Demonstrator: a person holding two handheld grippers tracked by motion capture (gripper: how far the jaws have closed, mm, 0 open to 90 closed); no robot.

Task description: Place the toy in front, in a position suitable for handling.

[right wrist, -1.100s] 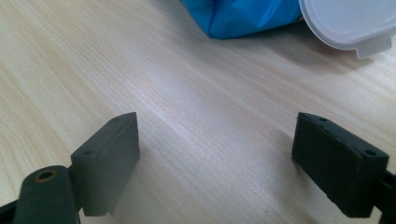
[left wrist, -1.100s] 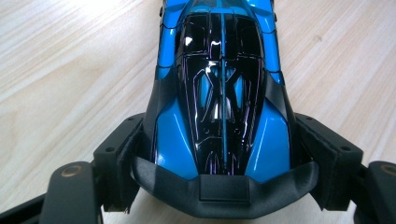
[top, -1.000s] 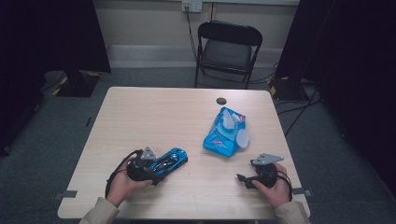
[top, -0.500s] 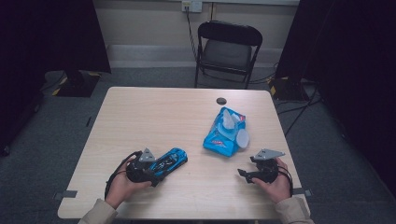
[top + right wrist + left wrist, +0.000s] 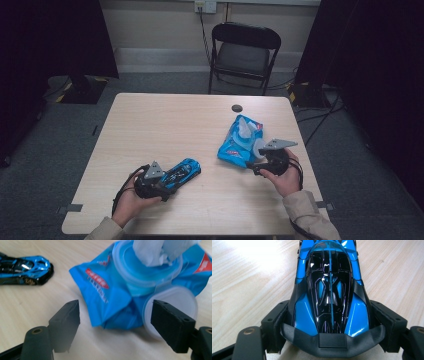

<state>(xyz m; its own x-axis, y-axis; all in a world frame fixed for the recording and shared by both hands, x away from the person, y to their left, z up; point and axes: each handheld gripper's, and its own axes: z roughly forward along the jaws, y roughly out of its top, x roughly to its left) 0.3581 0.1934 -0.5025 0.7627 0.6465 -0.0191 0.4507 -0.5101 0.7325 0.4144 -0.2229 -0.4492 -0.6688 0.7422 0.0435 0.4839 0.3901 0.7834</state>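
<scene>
A glossy blue and black toy car (image 5: 184, 171) lies on the table's near left. My left gripper (image 5: 167, 181) is shut on its rear end; in the left gripper view the pads press both flanks of the car (image 5: 329, 285). A crumpled blue wipes pack (image 5: 239, 144) lies at the right, its round lid (image 5: 175, 302) flipped open and a white wipe (image 5: 150, 251) sticking out. My right gripper (image 5: 253, 167) hovers at the pack's near end, open. Its jaws have just been closing a little. The pack (image 5: 107, 292) sits beyond and between them, untouched.
The light wooden table (image 5: 165, 120) carries a small dark round object (image 5: 236, 108) near its far edge. A black folding chair (image 5: 244, 50) stands behind the table. Cables run across the floor at the right. The car (image 5: 25, 268) also shows at the right gripper view's upper left.
My right gripper has risen off the table's near right and moved forward to the wipes pack. The left gripper and the car have stayed put.
</scene>
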